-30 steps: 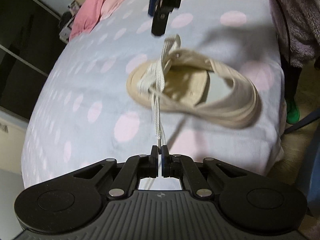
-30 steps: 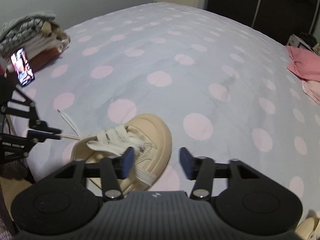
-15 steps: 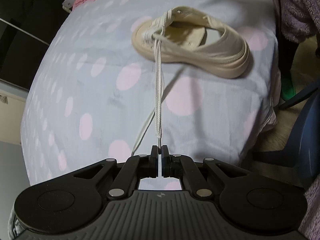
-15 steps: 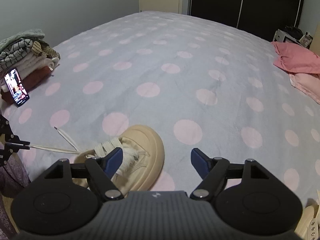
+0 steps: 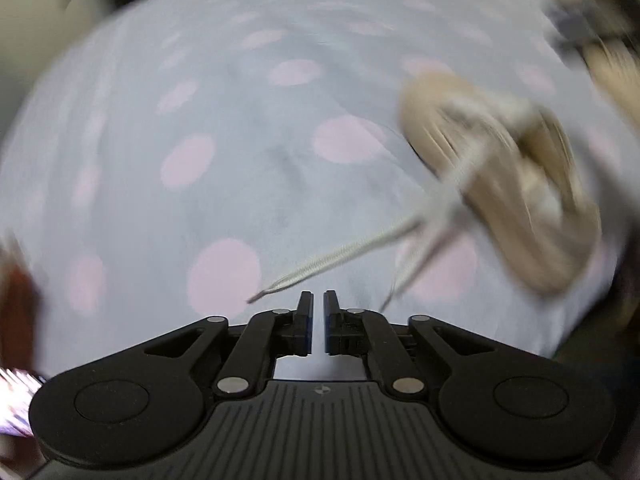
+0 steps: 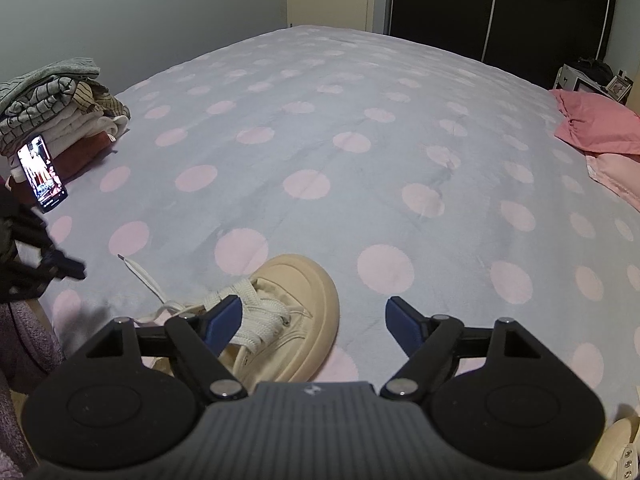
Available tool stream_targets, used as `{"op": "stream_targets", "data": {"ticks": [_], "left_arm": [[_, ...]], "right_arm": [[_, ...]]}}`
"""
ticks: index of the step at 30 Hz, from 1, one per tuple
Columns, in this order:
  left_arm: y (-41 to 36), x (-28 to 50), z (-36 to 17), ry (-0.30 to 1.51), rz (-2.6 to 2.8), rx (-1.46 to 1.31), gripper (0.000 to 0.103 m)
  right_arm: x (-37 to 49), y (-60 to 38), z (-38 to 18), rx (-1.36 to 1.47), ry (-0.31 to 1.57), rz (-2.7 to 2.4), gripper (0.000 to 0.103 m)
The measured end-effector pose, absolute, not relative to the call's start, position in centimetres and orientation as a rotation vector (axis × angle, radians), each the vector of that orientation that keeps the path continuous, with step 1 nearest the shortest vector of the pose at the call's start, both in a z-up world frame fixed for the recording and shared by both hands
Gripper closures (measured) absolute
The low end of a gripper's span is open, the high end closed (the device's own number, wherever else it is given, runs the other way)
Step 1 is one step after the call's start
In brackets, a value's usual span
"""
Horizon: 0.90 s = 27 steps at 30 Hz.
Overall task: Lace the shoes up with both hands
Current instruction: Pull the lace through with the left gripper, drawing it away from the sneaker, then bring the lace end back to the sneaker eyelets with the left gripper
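Observation:
A beige shoe (image 6: 288,312) with white laces lies on the dotted bedspread (image 6: 320,140), just in front of my right gripper (image 6: 314,320), which is open and empty above its toe. In the blurred left wrist view the shoe (image 5: 500,184) sits at the right. Two loose lace ends (image 5: 332,258) trail from it toward my left gripper (image 5: 318,320). The left jaws stand a narrow gap apart with nothing between them. One lace end (image 6: 140,276) lies on the bed at the left of the right wrist view.
A stack of folded clothes (image 6: 60,108) with a lit phone (image 6: 42,174) leaning on it sits at the far left. Pink pillows (image 6: 596,128) lie at the far right. A second beige shoe (image 6: 616,452) shows at the bottom right corner.
My left gripper has let go of the lace end, which now lies on the bed, and it has swung fast to the left. My right gripper has opened a little wider.

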<state>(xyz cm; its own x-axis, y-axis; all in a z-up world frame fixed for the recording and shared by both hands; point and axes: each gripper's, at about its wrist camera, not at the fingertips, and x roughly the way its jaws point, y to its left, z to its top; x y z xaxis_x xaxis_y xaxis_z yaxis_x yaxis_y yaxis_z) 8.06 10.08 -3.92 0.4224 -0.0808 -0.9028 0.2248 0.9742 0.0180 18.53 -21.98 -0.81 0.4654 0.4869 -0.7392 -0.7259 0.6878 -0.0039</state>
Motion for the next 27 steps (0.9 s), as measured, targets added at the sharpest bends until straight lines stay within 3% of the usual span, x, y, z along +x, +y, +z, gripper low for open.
{"op": "stream_targets", "data": {"ticks": [2, 10, 13, 16, 18, 22, 27], "left_arm": [[12.1, 9.5, -4.8, 1.151, -0.141, -0.071, 0.080], [16.4, 11.5, -8.1, 1.204, 0.039, -0.473, 0.077], [17.9, 11.6, -9.4, 1.189, 0.090, -0.650, 0.066], [18.8, 11.7, -10.2, 1.182, 0.130, -0.756, 0.065], [18.9, 12.0, -10.2, 1.182, 0.140, -0.750, 0.067], [18.2, 12.3, -10.3, 1.196, 0.158, -0.644, 0.089], [17.2, 13.0, -10.2, 1.183, 0.153, -0.541, 0.100]], "right_arm": [[18.7, -21.8, -0.9, -0.349, 0.782, 0.762, 0.022], [18.5, -21.6, -1.6, -0.403, 0.778, 0.757, 0.021], [18.3, -21.4, -1.8, -0.426, 0.767, 0.774, 0.021], [18.1, -21.2, -2.0, -0.446, 0.761, 0.787, 0.021], [18.1, -21.2, -2.1, -0.454, 0.764, 0.793, 0.021], [18.2, -21.3, -2.3, -0.453, 0.772, 0.799, 0.021], [17.9, -21.3, -2.3, -0.458, 0.771, 0.804, 0.021]]}}
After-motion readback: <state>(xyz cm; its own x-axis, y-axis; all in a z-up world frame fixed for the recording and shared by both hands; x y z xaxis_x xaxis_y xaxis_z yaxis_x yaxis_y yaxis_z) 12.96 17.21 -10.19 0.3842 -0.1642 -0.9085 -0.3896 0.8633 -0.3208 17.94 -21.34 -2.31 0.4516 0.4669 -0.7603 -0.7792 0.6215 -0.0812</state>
